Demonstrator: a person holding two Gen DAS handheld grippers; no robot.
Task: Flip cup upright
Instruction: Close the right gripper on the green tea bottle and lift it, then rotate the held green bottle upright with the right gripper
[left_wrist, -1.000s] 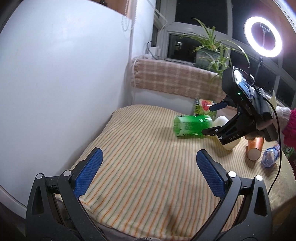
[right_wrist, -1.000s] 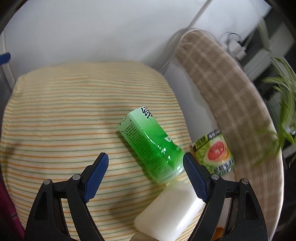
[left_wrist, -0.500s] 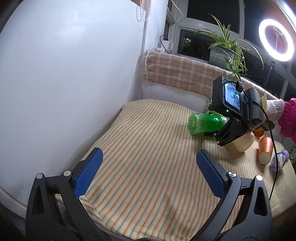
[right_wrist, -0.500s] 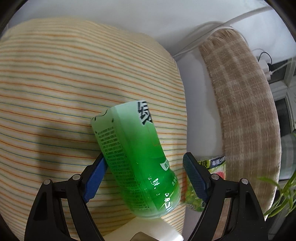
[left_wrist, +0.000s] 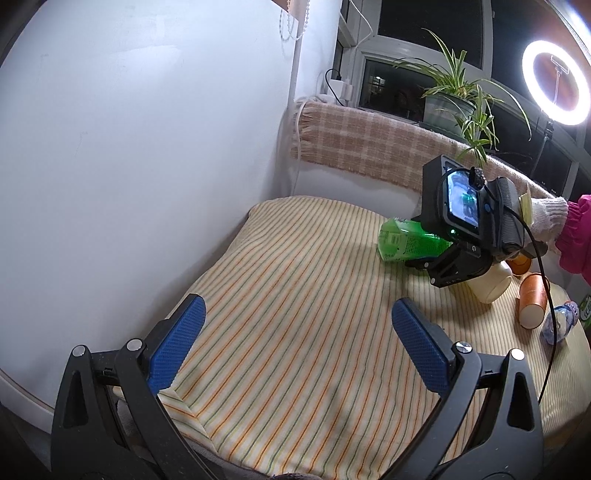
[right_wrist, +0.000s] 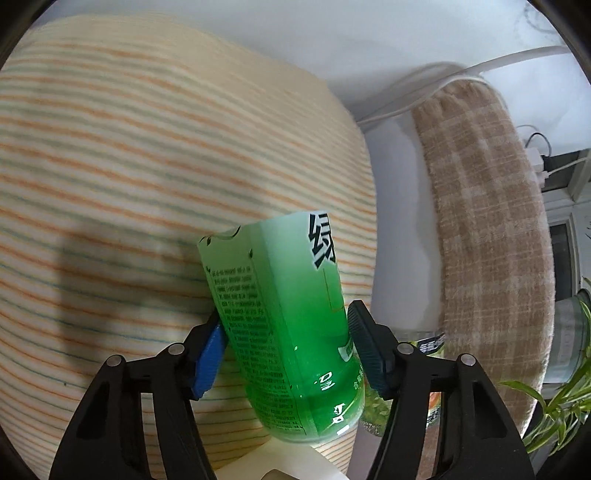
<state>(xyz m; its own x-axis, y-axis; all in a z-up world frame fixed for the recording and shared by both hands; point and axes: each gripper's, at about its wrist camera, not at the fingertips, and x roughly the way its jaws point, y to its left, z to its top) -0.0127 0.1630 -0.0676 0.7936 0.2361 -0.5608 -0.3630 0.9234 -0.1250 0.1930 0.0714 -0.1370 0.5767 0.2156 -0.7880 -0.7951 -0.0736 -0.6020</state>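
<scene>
Right gripper (right_wrist: 284, 345) fingers clamp green cup (right_wrist: 284, 332) lying on striped desk (left_wrist: 295, 314); left gripper (left_wrist: 295, 341) fingers wide, at cup's 7 o'clock.

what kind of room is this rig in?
Probably a home, a windowsill nook set up for recording. Signs: a table under a striped cloth, a potted spider plant on the sill, a plaid blanket over the ledge, and a ring light.

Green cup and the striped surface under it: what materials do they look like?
Green cup: likely thin translucent plastic, glossy; light glints off it, printed text on its side. Striped cloth: soft woven fabric, matte; it sags and folds at the near edge.
</scene>
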